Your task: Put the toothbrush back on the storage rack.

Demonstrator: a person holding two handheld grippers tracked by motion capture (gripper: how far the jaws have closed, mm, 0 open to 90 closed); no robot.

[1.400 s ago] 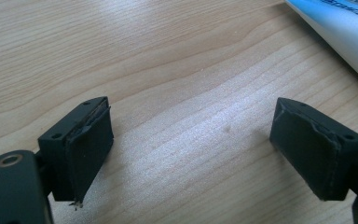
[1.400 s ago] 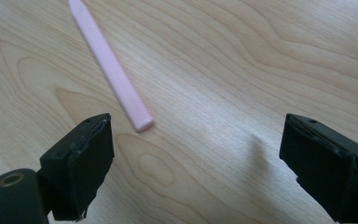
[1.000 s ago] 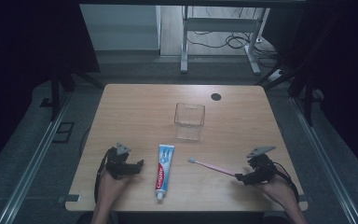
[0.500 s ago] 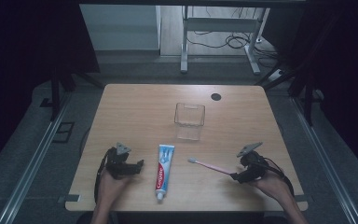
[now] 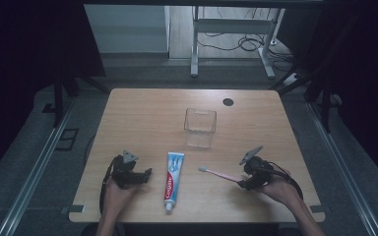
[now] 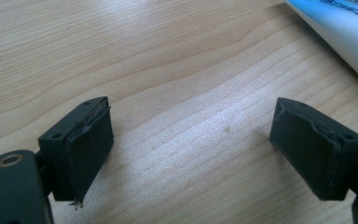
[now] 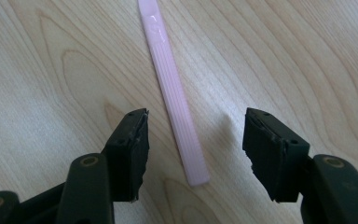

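The right gripper (image 5: 246, 180) sits at about 4 o'clock on the bench (image 5: 142, 113), with the handle end of the pink toothbrush (image 7: 172, 93) lying between its jaws. In the right gripper view the jaws stand on either side of the handle with bare wood showing between each pad and the plastic. They have just been closing, yet they do not pinch the toothbrush; it lies flat on the bench, its head pointing toward 9 o'clock in the high view.

The left gripper (image 5: 145, 175) rests at about 8 o'clock, jaws spread wide over bare wood with nothing between them. Just to its right lies the toothpaste (image 5: 174, 175), near 6 o'clock, cap toward the person, untouched. The clear cup (image 5: 200, 128) stands upright and empty near the centre of the bench, well apart from both grippers.

As a judgement, the work is at its very start: the grasp on the toothbrush is being made but is not finished. Lifting it and probably setting it in the cup are left, and the toothpaste may follow.
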